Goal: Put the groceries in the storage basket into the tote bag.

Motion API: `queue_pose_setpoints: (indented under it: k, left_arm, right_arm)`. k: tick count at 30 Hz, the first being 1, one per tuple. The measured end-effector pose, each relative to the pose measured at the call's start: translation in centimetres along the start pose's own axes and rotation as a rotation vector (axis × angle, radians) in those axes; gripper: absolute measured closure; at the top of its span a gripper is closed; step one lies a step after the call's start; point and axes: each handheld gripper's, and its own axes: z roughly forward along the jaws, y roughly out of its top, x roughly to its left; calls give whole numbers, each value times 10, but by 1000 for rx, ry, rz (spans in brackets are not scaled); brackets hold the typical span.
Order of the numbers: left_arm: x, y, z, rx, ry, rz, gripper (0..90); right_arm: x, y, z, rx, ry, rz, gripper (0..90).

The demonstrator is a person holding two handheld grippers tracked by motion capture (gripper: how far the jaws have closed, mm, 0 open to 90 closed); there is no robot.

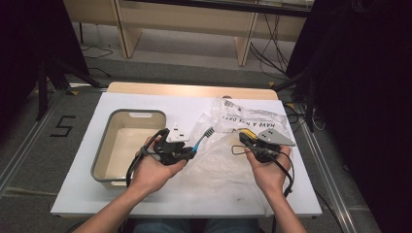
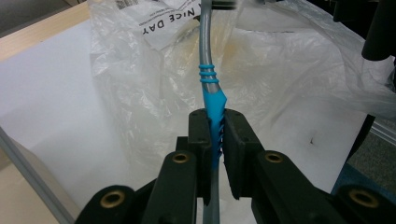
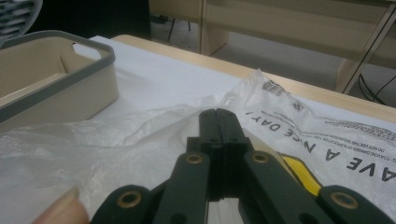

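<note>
A toothbrush [image 1: 203, 138] with a blue and grey handle points up and to the right, its bristles over a clear plastic bag [image 1: 233, 165]. My left gripper [image 1: 192, 150] is shut on the blue end of its handle. In the left gripper view the toothbrush [image 2: 209, 60] rises from between the jaws of the left gripper [image 2: 215, 121] toward the bag [image 2: 289, 70]. My right gripper [image 1: 241, 138] is at the bag's right side. In the right gripper view the right gripper [image 3: 219, 114] has its jaws pressed together, with a fold of the bag [image 3: 93, 144] pinched at their tips.
A beige bin [image 1: 104, 141] with a grey rim stands at the left of the white table top [image 1: 87, 194]; the bin [image 3: 60, 88] also shows in the right gripper view. The bag carries black printed lettering. A yellow patch [image 3: 299, 172] shows beside the right jaw.
</note>
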Motion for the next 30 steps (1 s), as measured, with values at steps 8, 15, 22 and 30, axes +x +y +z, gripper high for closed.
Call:
queue_pose_setpoints:
  k: [8,15,22,30]
  left_arm:
    - [-8,-2,6,16,-15,17,818]
    - [-17,-4,16,41,-34,36,818]
    - [-29,-8,30,89,-55,57,818]
    - [-39,-8,44,129,-57,75,818]
  right_arm:
    - [1,0,0,1,1,3,900]
    - [0,1,0,-3,0,4,900]
    - [0,2,-1,-4,2,4,900]
    - [0,3,-2,-13,1,6,900]
